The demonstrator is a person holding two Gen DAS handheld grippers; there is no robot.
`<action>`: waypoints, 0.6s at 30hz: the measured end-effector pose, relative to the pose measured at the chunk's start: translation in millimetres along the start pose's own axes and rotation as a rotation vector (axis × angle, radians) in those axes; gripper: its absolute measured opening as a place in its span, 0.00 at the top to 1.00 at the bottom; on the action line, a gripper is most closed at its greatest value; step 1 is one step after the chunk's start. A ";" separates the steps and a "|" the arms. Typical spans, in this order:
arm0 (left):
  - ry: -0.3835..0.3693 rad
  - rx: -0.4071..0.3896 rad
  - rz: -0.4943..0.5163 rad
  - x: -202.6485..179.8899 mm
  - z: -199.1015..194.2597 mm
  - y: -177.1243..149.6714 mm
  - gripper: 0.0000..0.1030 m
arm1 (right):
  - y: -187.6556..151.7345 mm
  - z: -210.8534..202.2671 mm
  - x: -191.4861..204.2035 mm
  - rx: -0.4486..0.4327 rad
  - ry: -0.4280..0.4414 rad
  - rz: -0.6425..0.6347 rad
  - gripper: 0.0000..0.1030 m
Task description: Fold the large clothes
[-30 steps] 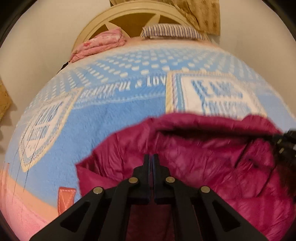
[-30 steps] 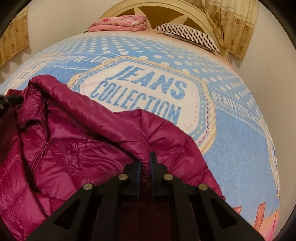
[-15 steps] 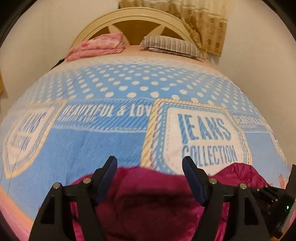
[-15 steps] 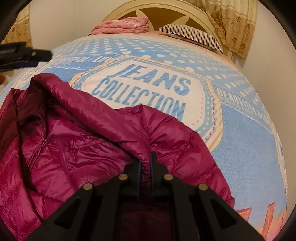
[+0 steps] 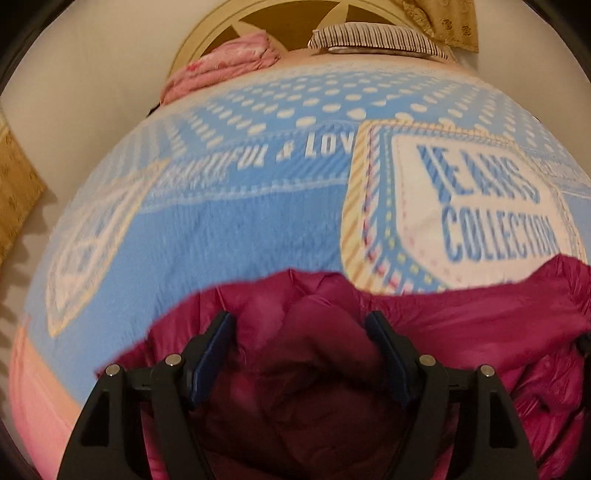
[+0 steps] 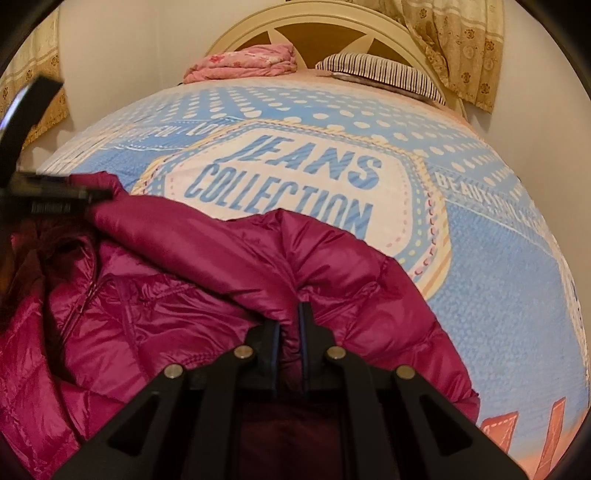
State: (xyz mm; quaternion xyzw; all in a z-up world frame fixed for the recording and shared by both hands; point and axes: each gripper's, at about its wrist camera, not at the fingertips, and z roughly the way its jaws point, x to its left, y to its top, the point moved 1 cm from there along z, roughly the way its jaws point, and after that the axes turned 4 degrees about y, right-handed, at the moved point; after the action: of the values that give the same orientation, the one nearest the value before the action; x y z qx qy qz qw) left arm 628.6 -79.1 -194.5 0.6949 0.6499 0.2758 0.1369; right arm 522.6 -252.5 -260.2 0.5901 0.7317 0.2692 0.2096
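Observation:
A magenta puffer jacket (image 6: 155,317) lies crumpled on the near part of a bed; it also shows in the left wrist view (image 5: 461,325). My left gripper (image 5: 299,332) is open, its jaws wide apart over a bunched fold of the jacket, holding nothing. It shows from the side at the left edge of the right wrist view (image 6: 55,195), by the jacket's far edge. My right gripper (image 6: 291,321) is shut on a fold of the jacket at its near right part.
The bed has a blue blanket (image 6: 480,280) with a white "JEANS COLLECTION" patch. A pink folded quilt (image 6: 243,62) and a striped pillow (image 6: 380,74) lie by the cream headboard (image 6: 314,18). Curtains (image 6: 458,44) hang at the back right; walls close on both sides.
My left gripper let go of the jacket and opened, lifted up, then came back down over a fold. My right gripper stays shut on the jacket, which has shifted slightly.

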 end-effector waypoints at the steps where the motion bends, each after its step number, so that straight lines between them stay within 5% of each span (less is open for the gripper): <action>1: 0.001 -0.002 -0.002 -1.2 -0.1 -2.8 0.27 | 0.0 -0.1 -0.2 0.001 -0.001 -0.001 0.91; 5: 0.013 -0.005 -0.009 -5.7 0.7 -8.6 0.26 | 2.3 -11.5 -2.2 -0.012 0.003 0.006 0.85; 7: 0.018 -0.014 -0.012 -8.2 1.6 -12.1 0.24 | 4.0 -24.8 -5.8 -0.028 0.005 0.032 0.66; 9: 0.005 -0.017 -0.027 -5.9 3.2 -12.8 0.24 | 6.9 -48.1 -9.1 -0.061 0.015 0.069 0.58; 14: -0.006 -0.020 -0.039 -2.4 3.1 -13.2 0.23 | 28.0 -76.8 -6.5 -0.138 0.049 0.151 0.58; 18: -0.069 -0.021 -0.108 9.6 -10.7 -6.1 0.23 | 56.6 -45.3 12.2 -0.098 0.077 0.178 0.58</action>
State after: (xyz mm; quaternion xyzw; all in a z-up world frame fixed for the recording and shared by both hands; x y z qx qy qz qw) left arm 617.6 -70.8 -187.2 0.6665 0.6783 0.2508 0.1810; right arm 534.1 -238.3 -189.0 0.6312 0.6697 0.3447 0.1854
